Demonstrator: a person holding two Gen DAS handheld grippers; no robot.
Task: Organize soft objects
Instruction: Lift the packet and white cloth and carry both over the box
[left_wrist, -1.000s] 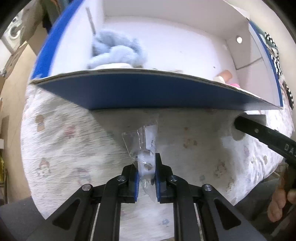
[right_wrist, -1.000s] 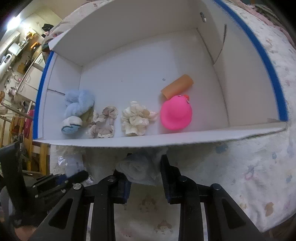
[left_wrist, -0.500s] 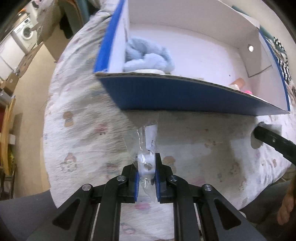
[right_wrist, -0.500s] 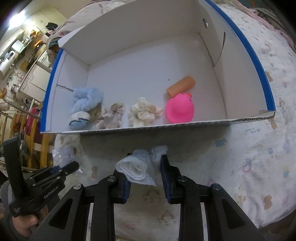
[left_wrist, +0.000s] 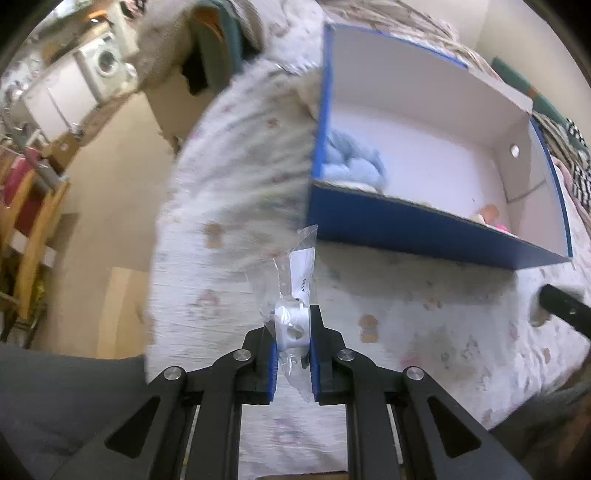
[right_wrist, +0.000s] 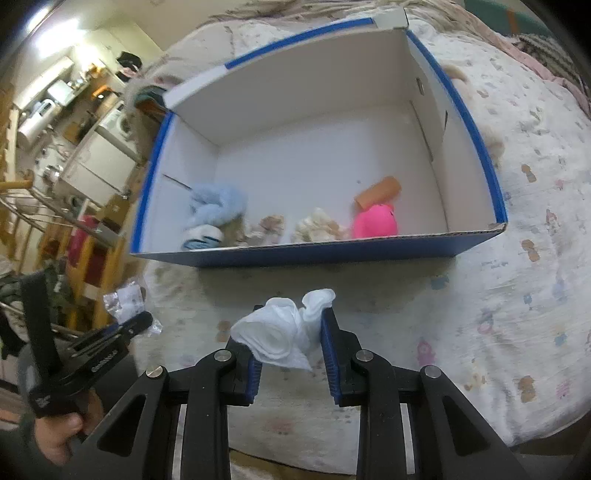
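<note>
Warm indoor light; heavy fisheye bending, dark corners, motion blur smearing the bedspread (left_wrist: 236, 206).

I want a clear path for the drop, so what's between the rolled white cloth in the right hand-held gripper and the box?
In the right wrist view, only bare printed bedsheet lies between the rolled white cloth and the near wall of the blue box.

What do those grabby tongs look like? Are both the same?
Yes, they match. The left tongs and right tongs are each made of flat black arms joined by round silver bolts, ending in two fingers lined with blue ribbed pads. Seen from the right wrist camera, the left tool's black handle carries small white lettering, too blurred to read. No cables or sleeves show.
</note>
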